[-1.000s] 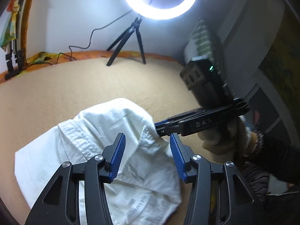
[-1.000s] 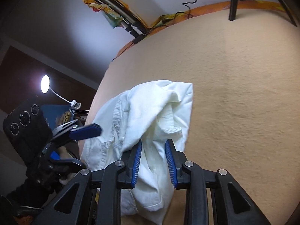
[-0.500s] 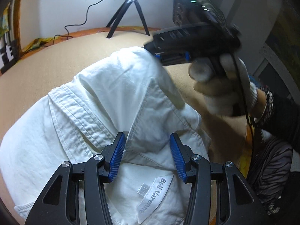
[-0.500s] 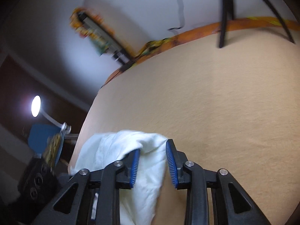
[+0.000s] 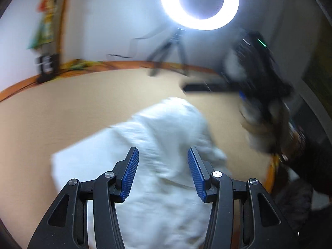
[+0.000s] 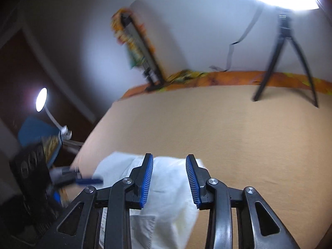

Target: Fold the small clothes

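A white shirt point(image 5: 166, 145) lies crumpled on the tan cover point(image 5: 62, 120), blurred by motion. My left gripper point(image 5: 162, 164) hovers over its near part, open, with the cloth beneath the blue pads point(image 5: 130, 170) and not pinched. My right gripper point(image 5: 199, 87), held by a gloved hand point(image 5: 265, 124), hangs blurred above the shirt's far right edge, clear of the cloth. In the right wrist view the right gripper point(image 6: 169, 176) has its jaws opening, with the shirt point(image 6: 166, 207) lying below the gap and nothing pressed between the pads. The left gripper point(image 6: 87, 180) shows at the left.
A lit ring light point(image 5: 199, 4) on a black tripod point(image 6: 284, 62) stands at the far side, its cable running down the wall. An orange patterned edge point(image 6: 228, 78) borders the cover. A desk lamp point(image 6: 41, 99) glows at the left, beyond the cover's edge.
The right gripper has lifted off the shirt's far edge and moved up and to the right. The left gripper, close over the collar half a second ago, has drawn back.
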Available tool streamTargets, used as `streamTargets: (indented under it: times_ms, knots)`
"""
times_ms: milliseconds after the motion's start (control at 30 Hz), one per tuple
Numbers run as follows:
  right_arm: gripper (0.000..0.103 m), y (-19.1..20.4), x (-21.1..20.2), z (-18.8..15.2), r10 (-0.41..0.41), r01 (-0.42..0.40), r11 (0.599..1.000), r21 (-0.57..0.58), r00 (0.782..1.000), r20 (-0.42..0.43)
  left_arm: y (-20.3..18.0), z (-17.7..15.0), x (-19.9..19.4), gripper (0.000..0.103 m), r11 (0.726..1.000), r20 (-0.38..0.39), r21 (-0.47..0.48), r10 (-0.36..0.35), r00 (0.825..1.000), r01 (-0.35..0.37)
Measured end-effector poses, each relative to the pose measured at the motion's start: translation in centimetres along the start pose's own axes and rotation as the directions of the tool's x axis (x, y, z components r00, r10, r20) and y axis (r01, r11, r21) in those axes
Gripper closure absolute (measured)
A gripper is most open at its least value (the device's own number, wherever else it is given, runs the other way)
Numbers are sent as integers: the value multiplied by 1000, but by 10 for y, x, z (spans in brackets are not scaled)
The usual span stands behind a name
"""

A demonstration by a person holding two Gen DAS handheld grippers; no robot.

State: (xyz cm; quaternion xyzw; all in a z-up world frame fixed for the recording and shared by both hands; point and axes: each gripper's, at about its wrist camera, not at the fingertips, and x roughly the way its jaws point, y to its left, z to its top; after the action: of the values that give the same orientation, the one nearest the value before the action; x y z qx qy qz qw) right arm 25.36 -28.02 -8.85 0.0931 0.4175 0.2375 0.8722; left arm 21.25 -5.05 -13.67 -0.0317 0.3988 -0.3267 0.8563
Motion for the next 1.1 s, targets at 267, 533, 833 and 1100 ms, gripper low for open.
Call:
streamTargets:
  times_ms: [267, 533, 833, 1100]
  knots:
    - [74, -31, 54, -17, -125, 125, 992, -2, 983, -135, 73, -11, 35, 58, 981, -100, -106, 154, 983, -165]
    - [62, -53, 17, -17, -153, 158, 986, 51, 984, -95, 82, -16, -5, 62, 967, -47, -188, 163, 985, -169]
    - [46, -68, 21, -37, 92, -56, 977, 206, 981, -171, 97, -75, -38, 51, 828, -54, -560, -80, 995, 36]
    - [47, -65, 29, -51, 208, -152, 947, 283, 962, -179, 102, -82, -23, 52, 774, -42, -630, -119, 992, 66]
